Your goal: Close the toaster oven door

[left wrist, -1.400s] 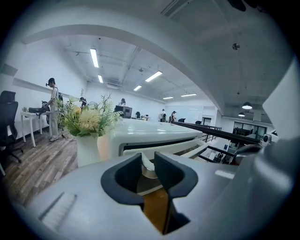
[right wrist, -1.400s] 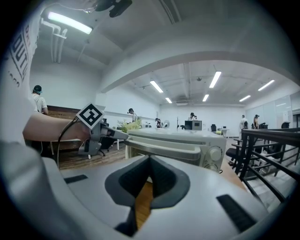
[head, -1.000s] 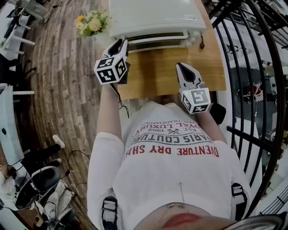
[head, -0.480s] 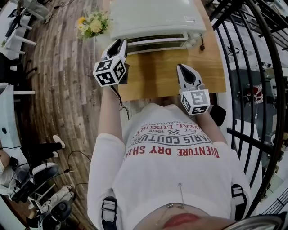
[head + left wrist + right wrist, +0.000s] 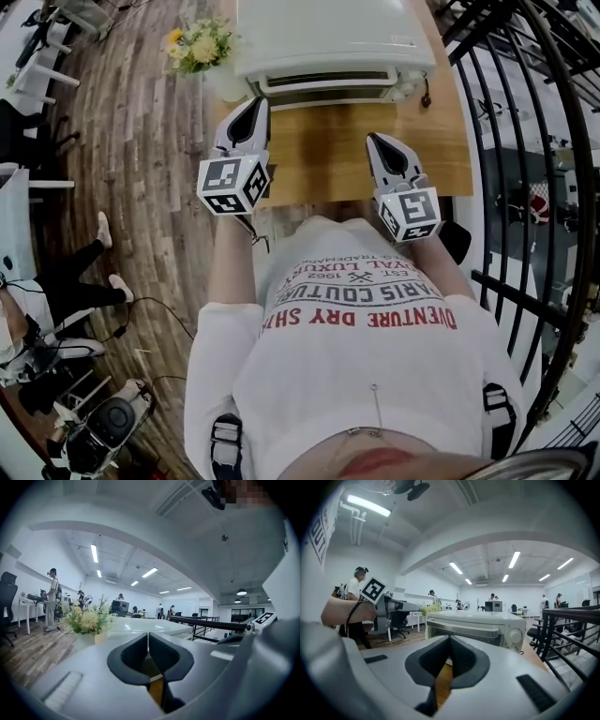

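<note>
The white toaster oven (image 5: 333, 37) stands at the far edge of the wooden table (image 5: 328, 155). Its door (image 5: 464, 632) stands upright against the front, handle along the top. My left gripper (image 5: 251, 111) hovers over the table's left part, a short way in front of the oven's left corner. Its jaws are closing; the tips meet with nothing between them (image 5: 148, 634). Further back on the right, my right gripper (image 5: 380, 142) points at the oven, shut and empty (image 5: 450, 638). Neither gripper touches the oven.
A vase of yellow and white flowers (image 5: 202, 47) stands left of the oven. A black metal railing (image 5: 525, 141) runs along the table's right side. Wooden floor lies to the left, with people and desks further off.
My left gripper has drawn back from the oven's front left corner toward the person, and its jaws have come together. The right gripper has stayed in place.
</note>
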The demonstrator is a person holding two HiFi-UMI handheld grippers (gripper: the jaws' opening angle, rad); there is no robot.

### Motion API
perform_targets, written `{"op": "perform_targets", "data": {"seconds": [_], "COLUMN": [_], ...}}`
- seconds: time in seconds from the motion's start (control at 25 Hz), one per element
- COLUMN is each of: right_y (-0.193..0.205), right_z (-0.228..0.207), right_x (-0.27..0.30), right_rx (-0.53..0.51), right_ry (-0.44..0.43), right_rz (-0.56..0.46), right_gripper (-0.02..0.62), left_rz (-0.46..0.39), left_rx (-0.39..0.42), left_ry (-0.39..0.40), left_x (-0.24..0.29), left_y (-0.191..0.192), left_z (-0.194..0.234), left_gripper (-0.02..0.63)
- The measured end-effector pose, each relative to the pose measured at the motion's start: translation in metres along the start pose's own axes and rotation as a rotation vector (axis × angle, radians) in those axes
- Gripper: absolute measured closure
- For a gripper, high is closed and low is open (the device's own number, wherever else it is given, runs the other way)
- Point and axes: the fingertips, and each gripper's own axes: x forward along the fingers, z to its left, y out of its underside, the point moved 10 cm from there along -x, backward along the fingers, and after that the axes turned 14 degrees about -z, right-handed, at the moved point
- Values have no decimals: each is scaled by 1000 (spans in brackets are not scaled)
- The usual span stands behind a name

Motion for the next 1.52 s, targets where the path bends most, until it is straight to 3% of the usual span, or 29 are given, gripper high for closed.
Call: {"op": "perform_targets", "data": {"seconds": [0.36,0.52,0.8,1.52], "right_y": [-5,-7,-8,-14], "right_z": [4,3,-1,-3], "right_x": [6,7,10,10], "right_rx": [-3,-3,2,3], "right_ry": [-77,-96,-106,-92], "right_rz": [-35,-47,-54,-67], "right_gripper": [591,591,591,591], "left_rz": [-38,-70,-63,-55], "left_rx": [30,3,58,48], "left_ry": [11,17,69,79], "left_x": [-37,-49,-51,-50], "left_y": [3,2,-2,-4], "left_z": [-23,-26,-37,-44], "left_gripper": [594,594,594,594]}}
